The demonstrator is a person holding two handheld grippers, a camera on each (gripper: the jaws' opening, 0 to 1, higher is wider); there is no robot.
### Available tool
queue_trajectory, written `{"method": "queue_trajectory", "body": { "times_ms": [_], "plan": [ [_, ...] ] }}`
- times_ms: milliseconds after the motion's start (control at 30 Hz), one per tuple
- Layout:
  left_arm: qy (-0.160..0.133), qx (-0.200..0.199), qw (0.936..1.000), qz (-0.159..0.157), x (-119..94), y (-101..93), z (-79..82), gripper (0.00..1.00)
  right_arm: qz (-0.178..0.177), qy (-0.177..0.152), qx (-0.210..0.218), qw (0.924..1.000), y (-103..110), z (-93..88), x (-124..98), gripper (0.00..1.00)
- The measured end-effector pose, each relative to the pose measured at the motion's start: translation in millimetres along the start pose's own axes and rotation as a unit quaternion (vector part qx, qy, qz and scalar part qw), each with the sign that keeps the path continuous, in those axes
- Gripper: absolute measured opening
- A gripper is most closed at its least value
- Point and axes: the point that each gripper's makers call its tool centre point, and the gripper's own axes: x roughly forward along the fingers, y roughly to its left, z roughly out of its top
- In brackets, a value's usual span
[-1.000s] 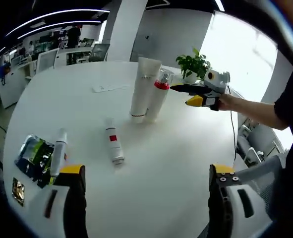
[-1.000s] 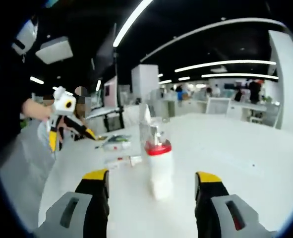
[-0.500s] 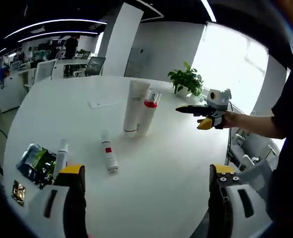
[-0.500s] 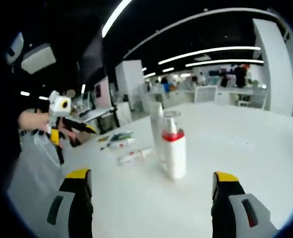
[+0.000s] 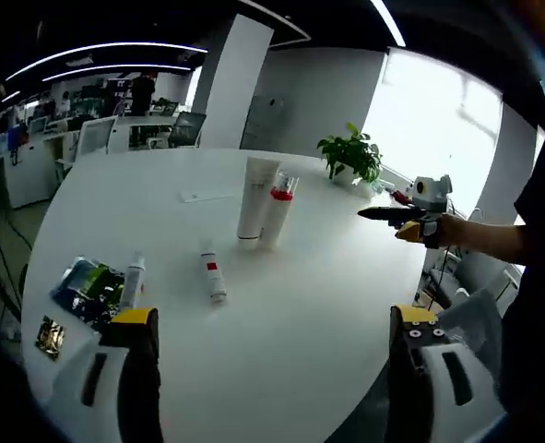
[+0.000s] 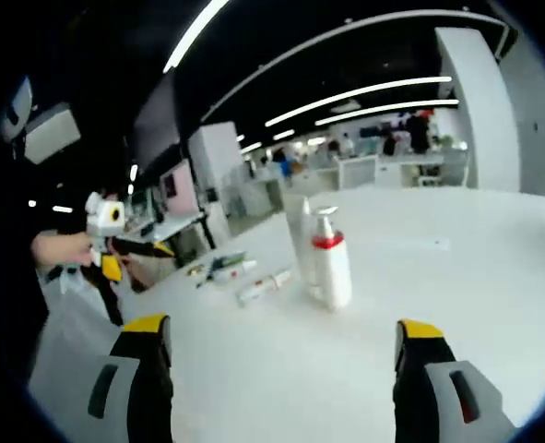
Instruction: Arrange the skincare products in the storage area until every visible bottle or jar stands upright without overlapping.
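I hold my left gripper (image 5: 267, 369) spread and empty, nearer than my right gripper (image 6: 286, 383), also spread, to the small tube (image 5: 213, 279) lying flat ahead, its length running away across the white table (image 5: 318, 305).

Left gripper (image 5: 270, 355) held level, jaws spread wide, nothing between. Right gripper (image 6: 286, 369) likewise wide apart and empty, gripped in a hand (image 5: 435, 231) off to the side.
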Motion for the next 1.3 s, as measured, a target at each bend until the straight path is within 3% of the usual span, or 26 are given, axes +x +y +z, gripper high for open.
{"method": "queue_trajectory", "body": {
  "times_ms": [400, 733, 867, 1033, 1300],
  "plan": [
    [0.014, -0.019, 0.9997, -0.003, -24.8, -16.9, -11.9, 0.98, -0.002, 0.016, 0.035, 0.9993, 28.1, -11.8, -29.9, 0.99],
    [0.011, -0.023, 0.9995, 0.020, -51.4, -17.7, -16.4, 0.97, -0.002, 0.041, 0.037, 0.9985, 50.5, -22.0, -54.7, 0.99],
    [0.008, -0.032, 0.9992, 0.022, -61.5, -18.8, -20.6, 0.96, 0.011, 0.057, 0.035, 0.9977, 61.7, -23.3, -61.8, 0.99],
    [0.045, -0.015, 0.9983, 0.035, -70.2, -15.9, -37.5, 0.95, 0.020, 0.053, 0.030, 0.9979, 71.6, -19.7, -67.3, 0.99],
    [0.035, -0.030, 0.9982, 0.039, -80.1, -17.3, -38.4, 0.95, 0.039, 0.067, 0.028, 0.9966, 90.3, -28.1, -74.4, 0.99]
  ]
}}
